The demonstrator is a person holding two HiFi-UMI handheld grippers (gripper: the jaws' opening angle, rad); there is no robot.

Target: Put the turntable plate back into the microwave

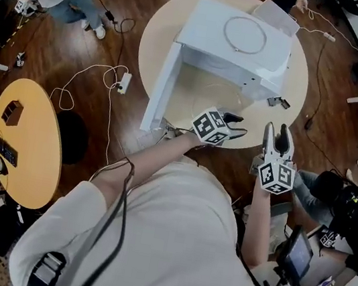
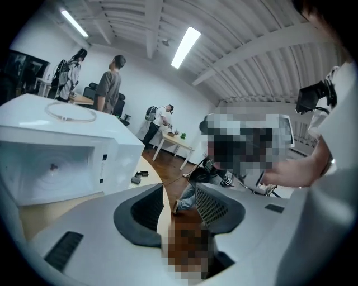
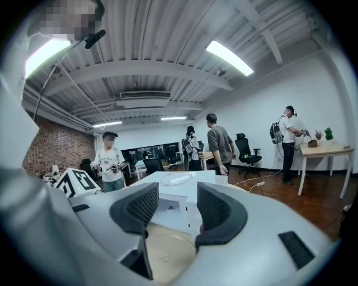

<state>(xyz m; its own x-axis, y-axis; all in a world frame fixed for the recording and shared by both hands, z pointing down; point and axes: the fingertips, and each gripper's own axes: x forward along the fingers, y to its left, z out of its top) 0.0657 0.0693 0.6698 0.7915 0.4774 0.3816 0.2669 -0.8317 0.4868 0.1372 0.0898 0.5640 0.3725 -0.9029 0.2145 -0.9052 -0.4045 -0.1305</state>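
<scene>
both hand-held grippers hover over the near edge of the round desk (image 1: 296,91), and neither holds anything. the left hand-held gripper (image 2: 180,191) has its jaws spread with only open air between them. it points sideways across the front of the desk, so the microwave sits at the left of its own view. the right hand-held gripper (image 3: 178,192) also has its jaws apart and empty, and it is aimed straight at the open front of the microwave. the two grippers are near each other but not touching. the pale desk stands on a dark wood floor (image 1: 114,40) and carries the white microwave (image 1: 236,43), which fills most of its far half. the microwave's door (image 1: 161,88) is swung wide open on the left side and reaches out towards the person. the cavity behind it is empty, with only the small hub showing in the middle of its floor. the clear glass turntable plate (image 3: 168,246) lies flat on the desk in front of the open microwave, outside the cavity, just below and beyond the right gripper's jaws. a thin ring (image 1: 246,35) rests on top of the microwave. a white box (image 1: 276,16) sits behind the microwave at the far edge of the desk. a small dark object (image 1: 277,102) lies on the desk by the microwave's right front corner. a power strip (image 1: 124,82) with its white cable lies on the floor to the left.
</scene>
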